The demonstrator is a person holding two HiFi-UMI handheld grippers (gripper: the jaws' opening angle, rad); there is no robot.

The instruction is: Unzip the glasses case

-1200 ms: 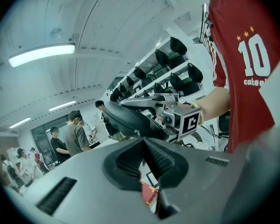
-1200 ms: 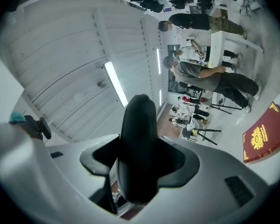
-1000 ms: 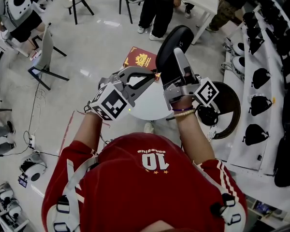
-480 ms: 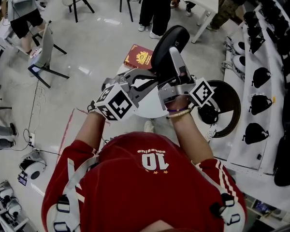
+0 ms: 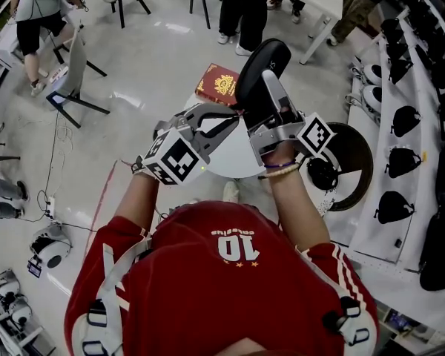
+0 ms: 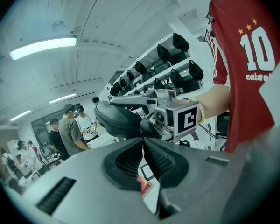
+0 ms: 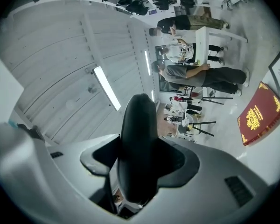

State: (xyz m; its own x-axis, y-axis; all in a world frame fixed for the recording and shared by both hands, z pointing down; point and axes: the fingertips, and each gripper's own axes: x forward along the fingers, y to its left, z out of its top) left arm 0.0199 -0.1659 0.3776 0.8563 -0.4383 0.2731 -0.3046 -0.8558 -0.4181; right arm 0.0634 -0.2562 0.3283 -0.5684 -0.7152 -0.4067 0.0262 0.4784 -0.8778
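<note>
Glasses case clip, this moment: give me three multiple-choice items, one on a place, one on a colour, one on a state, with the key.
1. Where is the glasses case? A. on the floor B. between the right gripper's tongs C. on a chair
2. What colour is the book beyond it? A. red B. blue C. green
3. How do the left gripper's tongs stand? A. wide apart B. out of view C. together
Key: 1 B, the right gripper view shows the tongs pressed on its sides; 2 A, a red cover with gold print; 3 C, the left gripper view shows the pads meeting.
</note>
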